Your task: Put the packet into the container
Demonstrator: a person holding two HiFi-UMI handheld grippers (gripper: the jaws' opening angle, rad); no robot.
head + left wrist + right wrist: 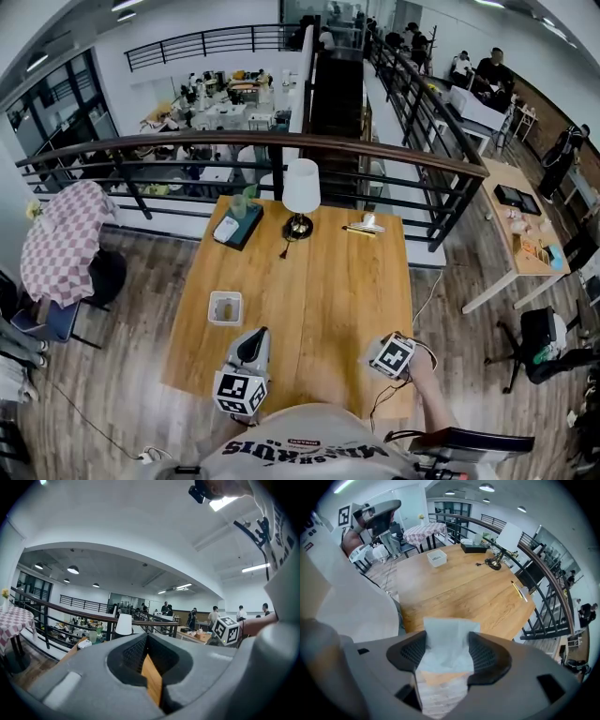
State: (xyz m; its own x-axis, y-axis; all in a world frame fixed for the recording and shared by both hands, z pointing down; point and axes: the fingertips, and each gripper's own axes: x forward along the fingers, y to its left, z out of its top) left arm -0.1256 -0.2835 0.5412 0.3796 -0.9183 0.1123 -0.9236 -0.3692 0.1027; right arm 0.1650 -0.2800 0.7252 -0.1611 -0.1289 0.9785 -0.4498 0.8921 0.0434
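Note:
A pale blue-white packet is pinched between the jaws of my right gripper, which hangs above the near part of the wooden table. In the head view that gripper is at the table's near right edge and points down, so the packet is hidden there. The small white container stands on the left part of the table, and it also shows far off in the right gripper view as the container. My left gripper is near the front edge, below the container, with its jaws together and nothing between them.
A white-shaded lamp stands at the table's far middle. A dark tray with a cup is at the far left, and a small yellow item at the far right. A railing runs behind the table.

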